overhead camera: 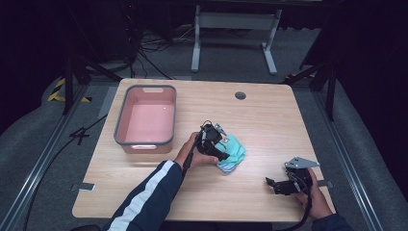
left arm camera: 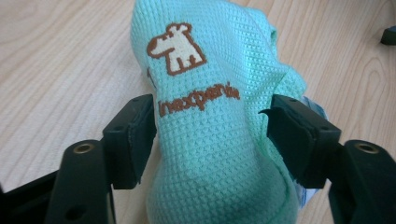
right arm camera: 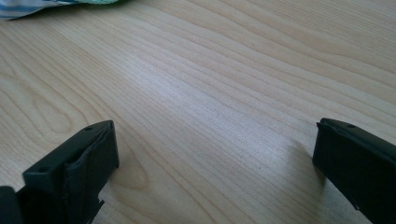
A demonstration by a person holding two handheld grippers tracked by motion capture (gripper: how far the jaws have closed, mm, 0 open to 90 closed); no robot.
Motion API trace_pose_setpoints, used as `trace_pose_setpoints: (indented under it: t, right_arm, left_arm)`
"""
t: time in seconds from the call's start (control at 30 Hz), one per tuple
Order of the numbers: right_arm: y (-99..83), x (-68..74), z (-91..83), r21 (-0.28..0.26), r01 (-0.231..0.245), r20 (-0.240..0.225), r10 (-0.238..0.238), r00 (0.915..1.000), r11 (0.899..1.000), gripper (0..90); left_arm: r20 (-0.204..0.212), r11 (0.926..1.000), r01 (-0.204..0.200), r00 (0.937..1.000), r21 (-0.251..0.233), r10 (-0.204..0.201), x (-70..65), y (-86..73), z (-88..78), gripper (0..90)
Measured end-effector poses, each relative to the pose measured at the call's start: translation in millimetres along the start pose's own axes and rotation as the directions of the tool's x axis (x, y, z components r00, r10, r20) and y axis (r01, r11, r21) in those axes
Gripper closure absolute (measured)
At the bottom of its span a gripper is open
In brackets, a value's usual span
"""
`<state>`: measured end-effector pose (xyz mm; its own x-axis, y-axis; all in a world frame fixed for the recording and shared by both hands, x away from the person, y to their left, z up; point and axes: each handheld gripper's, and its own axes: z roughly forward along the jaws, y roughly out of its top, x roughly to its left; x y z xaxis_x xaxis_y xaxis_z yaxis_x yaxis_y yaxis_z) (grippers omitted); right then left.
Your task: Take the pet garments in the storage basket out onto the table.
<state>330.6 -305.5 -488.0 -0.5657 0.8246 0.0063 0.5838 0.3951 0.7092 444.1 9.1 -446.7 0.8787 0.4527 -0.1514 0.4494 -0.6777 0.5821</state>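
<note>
At the near right edge of the surface [overhead camera: 269, 115] the right tongs [overhead camera: 272, 183] rest idle, jaws apart over bare wood; mid-surface, the left tongs [left arm camera: 212, 123] straddle the green cloth [left arm camera: 210, 116], jaws apart, unclamped, seemingly releasing it; beyond-left waits the pink tub [overhead camera: 121, 125], likely its destination.

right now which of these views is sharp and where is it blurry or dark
Left gripper view: the green cloth is crisp, its weave and brown lettering readable, lit evenly. Right gripper view: the wood table grain is sharp in the middle, with a soft sheen; the striped cloth at the top edge is blurred. High view: the table is bright, the floor around it dark, and the pink bin shows glare inside.
</note>
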Motion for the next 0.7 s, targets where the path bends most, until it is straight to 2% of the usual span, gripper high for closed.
trace_pose_setpoints:
  t: [0.07,0.17,0.3,0.53,0.7]
  right_arm:
    - [0.0,0.0,0.0,0.0,0.0,0.0,0.0,1.0,1.0,0.5]
    - [0.0,0.0,0.0,0.0,0.0,0.0,0.0,1.0,1.0,0.5]
    - [0.0,0.0,0.0,0.0,0.0,0.0,0.0,1.0,1.0,0.5]
    - [0.0,0.0,0.0,0.0,0.0,0.0,0.0,1.0,1.0,0.5]
    - [0.0,0.0,0.0,0.0,0.0,0.0,0.0,1.0,1.0,0.5]
  left_arm:
    - [0.005,0.9998,-0.018,0.9998,-0.006,0.018,-1.1,1.1,-1.6,30.3]
    - [-0.017,0.9995,-0.028,0.9995,0.01,0.029,-2.1,2.0,1.0,29.4]
    - [-0.015,0.9994,-0.032,0.9994,0.013,0.032,-2.5,2.8,1.2,27.0]
    - [-0.049,0.9995,-0.031,0.9983,0.003,0.031,-3.9,4.6,-3.6,24.5]
    - [-0.048,0.9987,-0.051,0.9975,0.01,0.051,-4.2,5.3,-6.2,24.1]
